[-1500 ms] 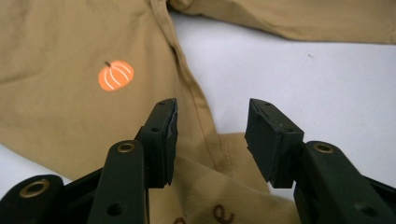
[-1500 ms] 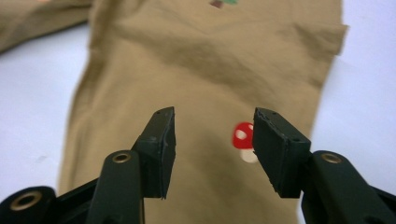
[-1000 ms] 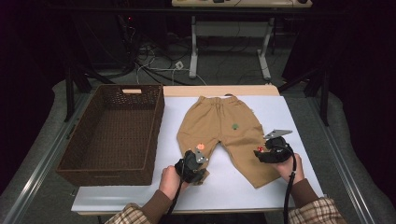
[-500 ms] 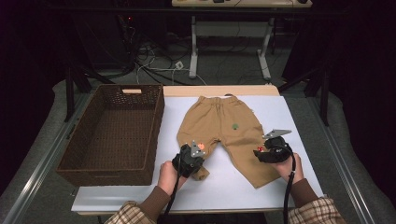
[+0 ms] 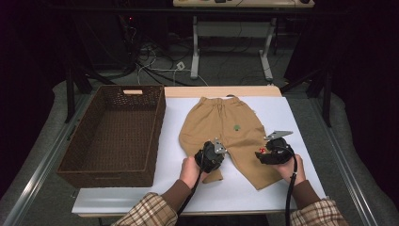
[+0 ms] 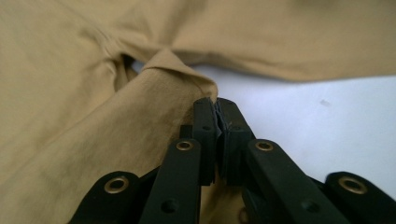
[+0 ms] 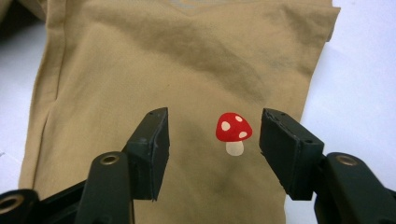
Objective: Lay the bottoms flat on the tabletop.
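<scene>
Tan child's pants lie flat on the white board, waistband at the far side. My left gripper is at the crotch end of the left leg. Its jaws have just been closing and are shut on a fold of the left leg's fabric, pinched at the tips of the left gripper. My right gripper hovers over the right leg. In its own view the right gripper stands open, jaws either side of a red mushroom print, with flat fabric under them.
A dark brown wicker basket stands to the left of the board, its long side along the board's edge. Bare white board lies in front of the pants and to their right. Cables and table legs are on the floor behind.
My left hand has moved right and a little away, from the left leg's hem toward the crotch, drawing leg fabric with it. Its jaws closed. The right hand has stayed put.
</scene>
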Tool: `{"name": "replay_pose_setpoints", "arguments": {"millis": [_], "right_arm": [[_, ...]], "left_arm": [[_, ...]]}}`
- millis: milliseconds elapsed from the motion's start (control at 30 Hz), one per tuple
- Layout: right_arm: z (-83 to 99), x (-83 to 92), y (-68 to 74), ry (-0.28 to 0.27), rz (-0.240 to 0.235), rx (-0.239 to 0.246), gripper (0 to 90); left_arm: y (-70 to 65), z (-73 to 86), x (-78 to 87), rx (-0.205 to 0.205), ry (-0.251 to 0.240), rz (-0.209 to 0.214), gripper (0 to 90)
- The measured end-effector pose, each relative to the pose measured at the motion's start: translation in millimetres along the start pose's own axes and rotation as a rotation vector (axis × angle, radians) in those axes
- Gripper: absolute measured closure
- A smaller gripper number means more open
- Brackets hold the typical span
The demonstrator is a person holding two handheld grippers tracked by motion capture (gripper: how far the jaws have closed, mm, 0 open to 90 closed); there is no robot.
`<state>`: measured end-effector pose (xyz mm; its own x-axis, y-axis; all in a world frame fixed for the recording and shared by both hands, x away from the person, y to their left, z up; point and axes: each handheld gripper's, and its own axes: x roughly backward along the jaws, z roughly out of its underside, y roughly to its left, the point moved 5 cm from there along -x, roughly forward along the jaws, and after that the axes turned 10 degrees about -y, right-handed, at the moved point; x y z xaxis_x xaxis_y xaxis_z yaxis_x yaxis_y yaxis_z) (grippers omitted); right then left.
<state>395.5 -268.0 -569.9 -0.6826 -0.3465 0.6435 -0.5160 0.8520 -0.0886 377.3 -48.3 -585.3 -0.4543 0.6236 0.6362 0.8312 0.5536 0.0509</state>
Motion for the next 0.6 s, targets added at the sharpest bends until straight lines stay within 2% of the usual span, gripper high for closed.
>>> {"name": "replay_pose_setpoints", "arguments": {"millis": [33, 100, 233, 267, 300, 333, 367, 400, 600], "right_arm": [[0.0, 0.1, -0.2, -0.001, 0.000, 0.000, 42.5], [0.2, 0.1, -0.4, 0.001, -0.001, 0.001, 42.4], [-0.1, 0.4, -0.4, 0.001, 0.000, 0.002, 42.2], [-0.1, 0.4, -0.4, 0.001, 0.000, 0.002, 42.2], [-0.4, 0.6, -0.5, -0.001, 0.000, 0.003, 42.1], [-0.4, 0.8, -0.8, 0.000, 0.002, 0.006, 42.0], [-0.3, 0.8, -0.9, 0.001, 0.002, 0.007, 41.9], [0.0, 0.6, -1.0, -0.001, -0.001, 0.005, 41.8], [0.7, 0.8, -2.8, 0.000, 0.000, 0.001, 41.2]], "left_arm": [[0.4, 1.5, 0.2, 0.003, 0.001, 0.000, 84.8], [1.8, 2.0, 8.1, 0.008, -0.015, 0.010, 71.3], [3.6, 1.6, 25.9, 0.021, -0.048, -0.003, 51.8], [3.6, 1.6, 25.9, 0.021, -0.048, -0.003, 50.4], [2.7, 1.2, 31.0, 0.035, -0.069, 0.002, 50.4], [0.1, 0.8, 41.1, 0.030, -0.084, -0.002, 46.3], [0.1, 0.8, 41.1, 0.030, -0.084, -0.002, 46.0], [-3.6, 2.0, 49.4, 0.032, -0.089, 0.011, 45.9], [-9.3, 17.1, 62.4, 0.010, -0.059, 0.012, 42.1]]}}
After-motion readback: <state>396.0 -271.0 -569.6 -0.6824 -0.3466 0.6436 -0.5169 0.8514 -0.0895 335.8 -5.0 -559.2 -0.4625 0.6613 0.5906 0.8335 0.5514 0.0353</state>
